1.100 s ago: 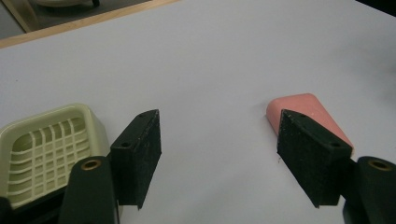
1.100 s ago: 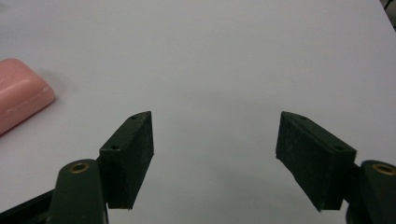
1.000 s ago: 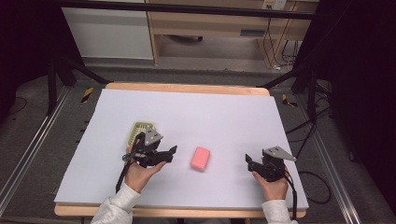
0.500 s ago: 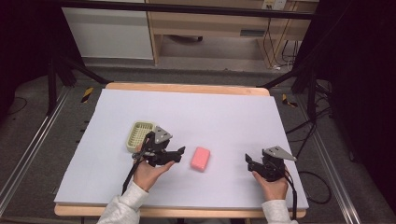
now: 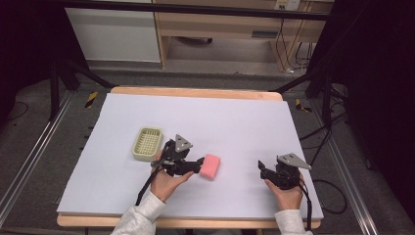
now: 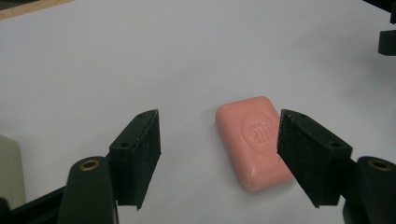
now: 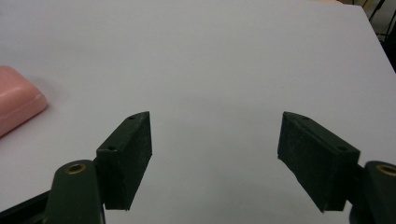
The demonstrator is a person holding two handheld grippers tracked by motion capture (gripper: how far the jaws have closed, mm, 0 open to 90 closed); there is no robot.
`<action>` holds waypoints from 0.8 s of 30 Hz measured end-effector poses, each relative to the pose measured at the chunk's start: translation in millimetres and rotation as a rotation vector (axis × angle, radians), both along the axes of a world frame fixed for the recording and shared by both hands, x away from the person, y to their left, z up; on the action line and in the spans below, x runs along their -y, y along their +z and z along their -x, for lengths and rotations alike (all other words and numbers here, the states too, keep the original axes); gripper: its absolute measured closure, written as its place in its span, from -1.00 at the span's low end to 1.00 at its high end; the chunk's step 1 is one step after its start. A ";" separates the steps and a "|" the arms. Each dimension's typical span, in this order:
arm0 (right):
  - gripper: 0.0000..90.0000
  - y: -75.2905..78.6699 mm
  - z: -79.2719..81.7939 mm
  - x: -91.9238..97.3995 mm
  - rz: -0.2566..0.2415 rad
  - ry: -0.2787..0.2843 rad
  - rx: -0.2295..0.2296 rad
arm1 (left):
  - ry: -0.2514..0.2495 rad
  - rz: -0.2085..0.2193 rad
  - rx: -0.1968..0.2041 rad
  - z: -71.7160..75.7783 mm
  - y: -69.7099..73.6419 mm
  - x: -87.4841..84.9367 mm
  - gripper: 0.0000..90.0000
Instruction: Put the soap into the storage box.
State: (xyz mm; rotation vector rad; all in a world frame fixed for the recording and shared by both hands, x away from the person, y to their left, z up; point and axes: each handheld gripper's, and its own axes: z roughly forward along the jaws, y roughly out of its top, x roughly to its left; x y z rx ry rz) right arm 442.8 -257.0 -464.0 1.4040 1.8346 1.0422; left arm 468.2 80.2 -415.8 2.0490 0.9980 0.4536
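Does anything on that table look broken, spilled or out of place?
Nothing stands out. The pink soap bar lies flat and whole on the white table, a little askew, apart from the empty yellow-green soap dish. The left tongs stand open around it; the right tongs are open over bare table.

A pink, rounded rectangular bar of soap [image 6: 255,142] lies flat on the white tabletop [image 5: 235,122]. Its upper face bears an embossed oval stamp (lettering unreadable).
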 end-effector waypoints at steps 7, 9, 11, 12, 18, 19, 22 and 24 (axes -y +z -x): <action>-0.38 -0.3 -0.5 -0.8 -0.001 0.002 -0.007 | -0.010 -0.014 -0.021 -1.8 -6.7 10.6 -0.34; -0.36 0.0 -0.6 -0.4 -0.001 0.000 -0.005 | -0.010 -0.017 -0.027 -2.6 -8.5 12.9 -0.34; -0.35 -0.2 -0.7 -0.4 0.002 -0.002 -0.007 | -0.012 -0.018 -0.033 -3.3 -9.9 15.2 -0.34; -0.35 -0.2 -0.6 -0.7 0.000 -0.003 -0.011 | -0.018 -0.024 -0.037 -3.7 -10.0 15.9 -0.34; -0.34 -0.9 -0.8 -1.7 0.000 0.002 -0.021 | -0.019 -0.024 -0.042 -6.3 -12.1 25.6 -0.35; -0.34 -0.8 -0.6 -1.6 -0.001 0.002 -0.023 | -0.021 -0.026 -0.043 -6.6 -12.4 27.3 -0.36; -0.34 -0.5 -0.1 -0.3 -0.011 -0.001 -0.022 | -0.030 -0.036 -0.046 -7.3 -13.3 31.8 -0.36; -0.34 -0.6 0.3 0.2 -0.015 -0.002 -0.026 | -0.033 -0.043 -0.047 -8.0 -13.9 34.2 -0.38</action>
